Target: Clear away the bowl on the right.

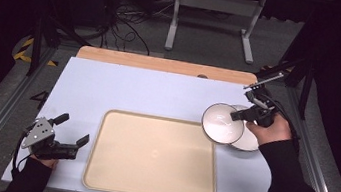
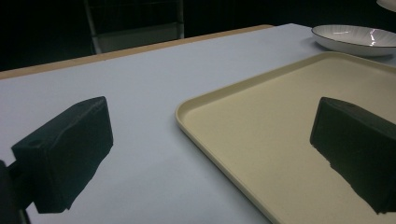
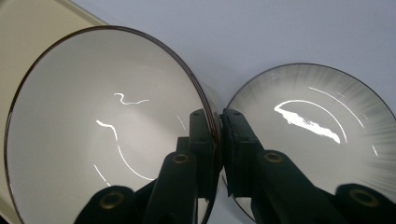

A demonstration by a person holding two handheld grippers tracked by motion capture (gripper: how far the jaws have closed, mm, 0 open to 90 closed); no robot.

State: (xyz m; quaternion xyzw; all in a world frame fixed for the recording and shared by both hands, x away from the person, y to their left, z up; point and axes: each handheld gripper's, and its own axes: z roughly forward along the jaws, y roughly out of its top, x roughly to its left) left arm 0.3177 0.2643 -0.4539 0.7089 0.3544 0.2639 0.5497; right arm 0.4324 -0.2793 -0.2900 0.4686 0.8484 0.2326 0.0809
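Right now my right hand-held gripper [image 1: 236, 116] is clenched on the rim of a white, dark-edged ceramic bowl [image 1: 221, 123], one jaw inside the wall and one outside, as the right gripper view shows plainly with the pads [image 3: 201, 140] pinching the thin edge. I see the bowl [image 3: 102, 126] tipped on its side, its open mouth facing the camera, lifted clear of the pale blue tabletop [image 1: 134, 91]. From the high view it hangs over the far right corner of the wide, cream-coloured plastic tray [image 1: 153, 156], partly in front of a second dish: a shallow white ceramic plate with a dark rim and fine radiating lines [image 1: 248, 142]. That plate [image 3: 313, 126] lies flat on the tabletop just to the right of the tray, and the held bowl overlaps it from my angle; whether the two touch I cannot tell.

My left hand-held gripper [image 1: 72, 135] sits low at the near left of the tabletop, just beside the tray's left edge. Its jaws stand wide apart with nothing between them. In the left gripper view one jaw hangs over the bare tabletop [image 2: 140, 84] and the other over the tray [image 2: 261, 140], whose raised lip runs between them; the ribbed plate [image 2: 355, 39] shows at the far right beyond it.
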